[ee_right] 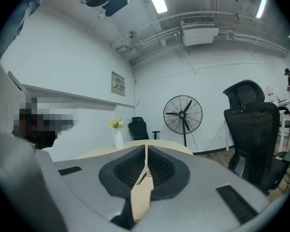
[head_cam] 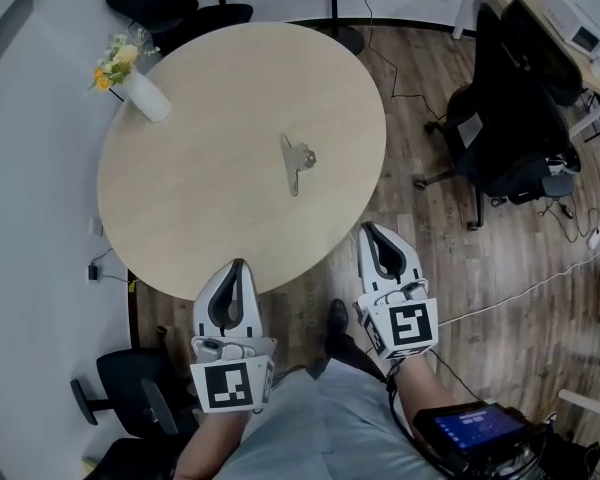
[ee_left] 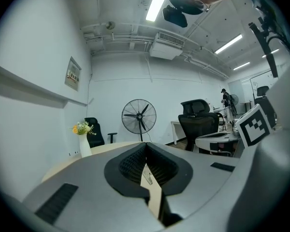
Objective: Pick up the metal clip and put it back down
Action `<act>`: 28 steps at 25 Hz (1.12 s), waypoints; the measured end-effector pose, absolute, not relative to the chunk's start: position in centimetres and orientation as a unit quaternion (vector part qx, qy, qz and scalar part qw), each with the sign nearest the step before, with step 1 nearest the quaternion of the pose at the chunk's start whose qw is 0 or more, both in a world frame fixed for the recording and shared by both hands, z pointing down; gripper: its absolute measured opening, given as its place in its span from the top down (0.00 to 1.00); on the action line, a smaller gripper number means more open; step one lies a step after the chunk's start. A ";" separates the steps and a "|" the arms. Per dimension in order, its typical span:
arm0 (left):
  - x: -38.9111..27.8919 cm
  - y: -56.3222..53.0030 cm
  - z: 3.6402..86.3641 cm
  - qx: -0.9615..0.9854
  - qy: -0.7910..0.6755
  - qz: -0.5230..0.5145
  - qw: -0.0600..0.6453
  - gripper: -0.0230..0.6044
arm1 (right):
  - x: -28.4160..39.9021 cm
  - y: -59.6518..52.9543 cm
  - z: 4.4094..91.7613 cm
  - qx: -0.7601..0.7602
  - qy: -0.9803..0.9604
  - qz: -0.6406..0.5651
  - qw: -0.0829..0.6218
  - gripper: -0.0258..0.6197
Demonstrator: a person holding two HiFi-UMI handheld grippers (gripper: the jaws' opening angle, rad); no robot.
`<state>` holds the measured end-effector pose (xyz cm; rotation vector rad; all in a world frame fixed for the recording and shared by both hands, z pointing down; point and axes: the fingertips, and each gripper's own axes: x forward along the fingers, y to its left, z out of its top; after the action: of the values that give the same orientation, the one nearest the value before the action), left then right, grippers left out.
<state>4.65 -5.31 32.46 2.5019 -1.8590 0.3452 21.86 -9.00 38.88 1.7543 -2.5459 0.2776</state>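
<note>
Two grippers were in my hands, and both were closed on nothing. My left gripper [head_cam: 239, 266] hung low with its tip over the near rim of the round table [head_cam: 180, 198]. In the left gripper view its jaws met at the tip, leaving only a narrow slit below where the tabletop showed through. My right gripper [head_cam: 371, 229] sat just beside the table's edge on my right, above the wooden floor [head_cam: 500, 268]. The right gripper view showed the same: jaws together, nothing pinched between them.

The metal clip [head_cam: 297, 162] lay on the pale tabletop, a little right of its centre, well apart from both grippers and touched by neither. Each gripper view caught a sliver of it through the slit between the jaws, out ahead on the wood.

A white vase [head_cam: 146, 98] of yellow flowers stood near the far left rim, well apart from the clip. A black office chair [head_cam: 510, 128] stood on the floor to the right of the table, and another black chair [head_cam: 185, 8] stood beyond its far side. A standing fan [ee_left: 139, 116] stood by the white wall. A small screen [head_cam: 472, 430] sat by my right forearm.
</note>
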 end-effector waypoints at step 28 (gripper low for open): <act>-4.3 -28.6 42.0 0.796 -0.586 0.128 0.080 0.93 | 11.8 -33.4 49.8 0.525 -0.832 0.159 0.078 0.88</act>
<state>-4.25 -28.59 42.00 2.3812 -1.7540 0.3815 11.80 -33.42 49.78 1.5740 -2.4926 0.4763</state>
